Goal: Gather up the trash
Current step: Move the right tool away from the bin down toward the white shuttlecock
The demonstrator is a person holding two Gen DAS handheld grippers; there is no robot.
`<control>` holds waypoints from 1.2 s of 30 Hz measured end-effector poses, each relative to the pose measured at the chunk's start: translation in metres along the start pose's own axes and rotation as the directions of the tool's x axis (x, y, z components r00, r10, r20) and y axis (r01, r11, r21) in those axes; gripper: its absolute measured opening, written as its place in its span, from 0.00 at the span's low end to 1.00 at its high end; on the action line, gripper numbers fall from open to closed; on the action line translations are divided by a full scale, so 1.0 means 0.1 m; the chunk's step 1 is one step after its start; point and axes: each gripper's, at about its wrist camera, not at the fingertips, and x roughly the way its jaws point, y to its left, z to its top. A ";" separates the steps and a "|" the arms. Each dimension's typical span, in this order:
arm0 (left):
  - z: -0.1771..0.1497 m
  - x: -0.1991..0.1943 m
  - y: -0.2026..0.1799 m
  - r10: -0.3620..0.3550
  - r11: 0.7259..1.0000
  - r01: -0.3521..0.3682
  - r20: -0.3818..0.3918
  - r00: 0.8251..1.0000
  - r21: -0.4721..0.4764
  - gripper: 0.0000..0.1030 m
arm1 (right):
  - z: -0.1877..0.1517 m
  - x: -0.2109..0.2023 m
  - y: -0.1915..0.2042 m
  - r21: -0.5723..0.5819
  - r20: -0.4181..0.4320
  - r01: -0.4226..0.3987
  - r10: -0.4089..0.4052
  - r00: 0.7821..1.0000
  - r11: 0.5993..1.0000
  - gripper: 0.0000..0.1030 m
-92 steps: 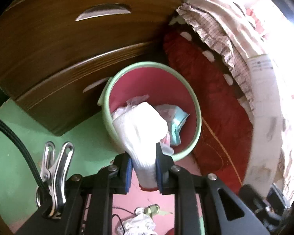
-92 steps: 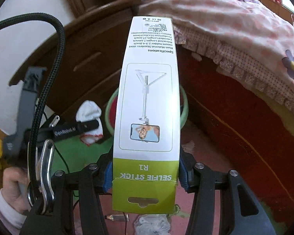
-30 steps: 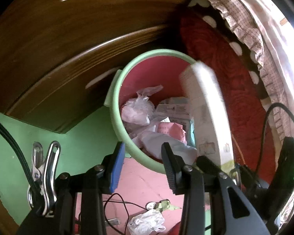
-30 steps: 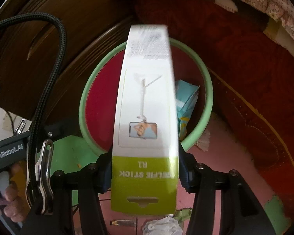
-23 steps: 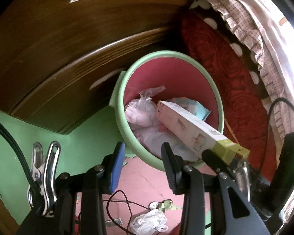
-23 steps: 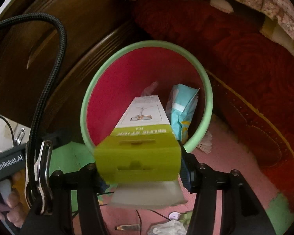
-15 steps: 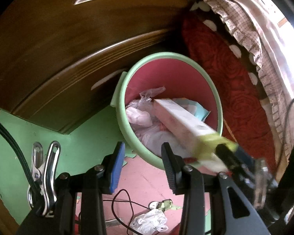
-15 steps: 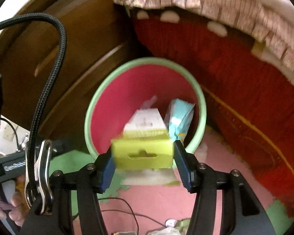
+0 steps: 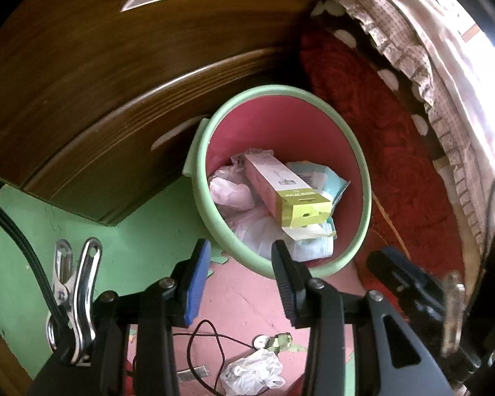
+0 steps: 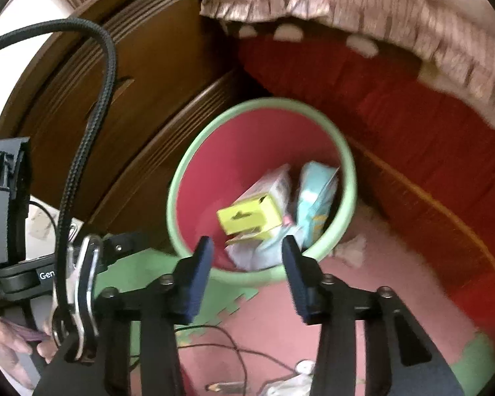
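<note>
1. Wooden cabinet (image 9: pixel 92 76): dark brown, with recessed drawer pulls; it fills the upper left of both your wrist views and stands on the floor.
2. Bed (image 10: pixel 396 122): its red side panel runs down the right, with a frilled patterned sheet (image 9: pixel 422 56) hanging over the top edge.
3. Floor (image 9: pixel 247 300): pink and green foam mats; the green mat lies along the cabinet's foot, the pink one nearest you.
4. Bin (image 9: pixel 363 178): a round pail with a pale green rim and pink inside, standing on the floor in the corner where cabinet and bed meet.
5. Selfie-stick box (image 9: pixel 280 191): the long white carton with a yellow-green end flap lies tilted inside the bin, on crumpled white plastic bags (image 9: pixel 234 191) and beside a light blue packet (image 9: pixel 323 178), its flap end toward the rim nearest you.
6. Your left gripper (image 9: pixel 239 280): the fingers stand apart with nothing between them, above the bin's near rim.
7. Your right gripper (image 10: pixel 244 274): the fingers are closing on nothing; the box sits in the bin beyond them, clear of both pads.
8. Floor litter: a crumpled white bag (image 9: pixel 250 374), a thin dark cable (image 9: pixel 208 336) and small scraps lie on the pink mat just below your left fingers.
</note>
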 end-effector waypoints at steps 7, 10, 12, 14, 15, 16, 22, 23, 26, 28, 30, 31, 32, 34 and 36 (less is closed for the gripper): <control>0.01 0.02 0.03 -0.003 1.000 0.003 -0.003 1.000 -0.001 0.39 | 0.00 0.34 -0.04 -0.012 -0.047 0.076 -0.076 0.996 0.997 0.34; 0.03 0.03 0.07 -0.006 1.000 0.006 -0.004 1.000 -0.016 0.39 | 0.05 0.48 -0.03 -0.025 -0.043 0.093 -0.094 0.995 0.995 0.34; 0.04 0.03 0.10 -0.003 1.000 0.003 -0.003 1.000 -0.016 0.39 | 0.11 0.58 -0.04 -0.021 -0.034 0.099 -0.099 0.994 0.995 0.34; 0.04 0.04 0.13 0.007 1.000 -0.007 -0.008 1.000 -0.021 0.39 | 0.16 0.73 -0.05 0.000 -0.042 0.106 -0.106 0.993 0.994 0.34; 0.05 0.05 0.14 0.007 1.000 -0.007 -0.010 1.000 -0.028 0.39 | 0.16 0.81 -0.07 0.006 -0.055 0.112 -0.112 0.992 0.994 0.34; 0.05 0.05 0.17 0.003 0.999 -0.004 -0.014 1.000 -0.037 0.39 | 0.16 0.88 -0.07 0.007 -0.066 0.117 -0.117 0.991 0.993 0.34; 0.05 0.05 0.22 0.004 0.999 -0.004 -0.018 1.000 -0.035 0.39 | 0.18 0.98 0.10 -0.043 -0.066 0.129 -0.132 0.989 0.991 0.33; 0.05 0.05 0.23 0.002 0.999 -0.003 -0.019 1.000 -0.039 0.39 | 0.19 0.96 0.14 -0.042 -0.058 0.124 -0.127 0.990 0.991 0.33; 0.05 0.04 0.23 -0.001 0.999 0.000 -0.018 1.000 -0.045 0.39 | 0.22 0.85 0.21 -0.032 -0.023 0.105 -0.106 0.994 0.994 0.33; 0.03 0.04 0.22 0.000 0.999 0.000 -0.017 1.000 -0.040 0.39 | 0.23 0.75 0.24 -0.028 -0.001 0.095 -0.095 0.995 0.995 0.33; 0.02 0.03 0.21 -0.002 0.999 0.001 -0.017 1.000 -0.037 0.39 | 0.22 0.66 0.26 -0.027 0.011 0.099 -0.099 0.995 0.995 0.33; 0.01 0.02 0.21 -0.003 0.999 0.002 -0.017 1.000 -0.034 0.39 | 0.22 0.63 0.25 -0.027 0.011 0.103 -0.103 0.995 0.994 0.33; 0.00 0.01 0.20 -0.004 1.000 0.004 -0.016 1.000 -0.031 0.39 | 0.21 0.60 0.25 -0.026 0.010 0.103 -0.103 0.995 0.994 0.33; -0.03 0.00 0.18 -0.006 1.000 0.006 -0.014 1.000 -0.024 0.39 | 0.17 0.51 0.24 -0.022 0.007 0.093 -0.093 0.996 0.995 0.33; -0.05 -0.02 0.16 -0.010 1.000 0.010 -0.011 1.000 -0.015 0.39 | 0.15 0.43 0.19 -0.020 0.004 0.083 -0.083 0.997 0.996 0.33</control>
